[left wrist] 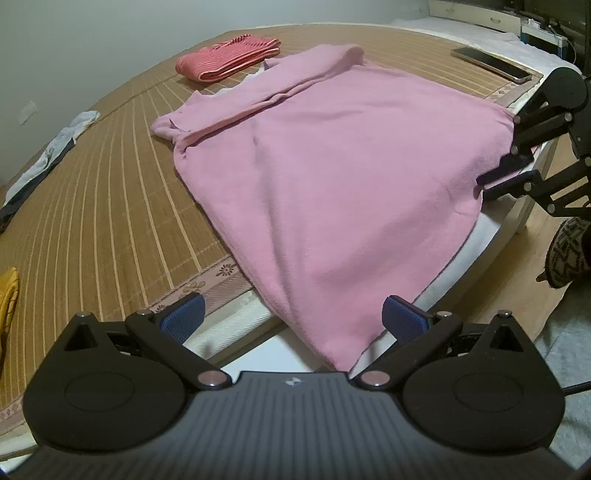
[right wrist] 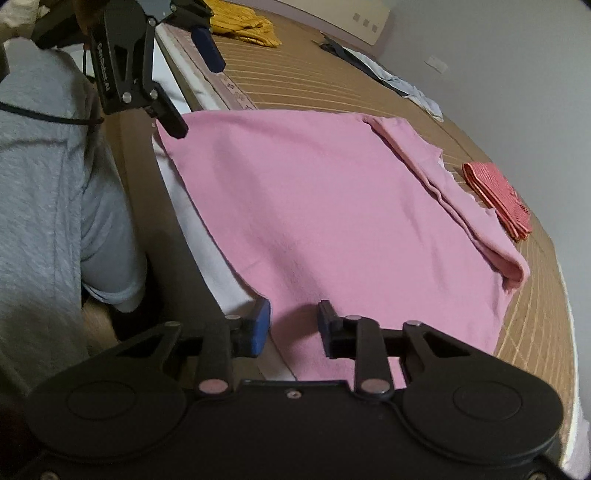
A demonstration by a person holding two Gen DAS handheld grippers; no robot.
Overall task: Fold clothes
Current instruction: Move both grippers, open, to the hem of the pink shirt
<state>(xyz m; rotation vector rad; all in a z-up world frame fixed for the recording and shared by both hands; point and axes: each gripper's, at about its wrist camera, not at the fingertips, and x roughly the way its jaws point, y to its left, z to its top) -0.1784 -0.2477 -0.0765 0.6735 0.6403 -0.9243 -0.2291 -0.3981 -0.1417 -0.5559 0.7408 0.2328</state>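
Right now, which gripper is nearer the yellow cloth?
Left. The left gripper is at the corner of the pink garment toward the yellow cloth; the right gripper is at the other near corner.

yellow cloth [left wrist: 8,295]: cut by left edge | pink garment [left wrist: 332,184]: near hem hidden behind left gripper [left wrist: 293,317]

A phone [left wrist: 491,63] lies on the bamboo mat [left wrist: 110,206]; a patterned slipper [left wrist: 567,254], perhaps, sits on the floor.

Dim, even indoor light leaves both fisheye views soft and slightly grainy, with straight lines bowing and corners darkening toward the edges, and only a faint shadow on the pink garment [right wrist: 332,221] just ahead of the right gripper [right wrist: 293,325].
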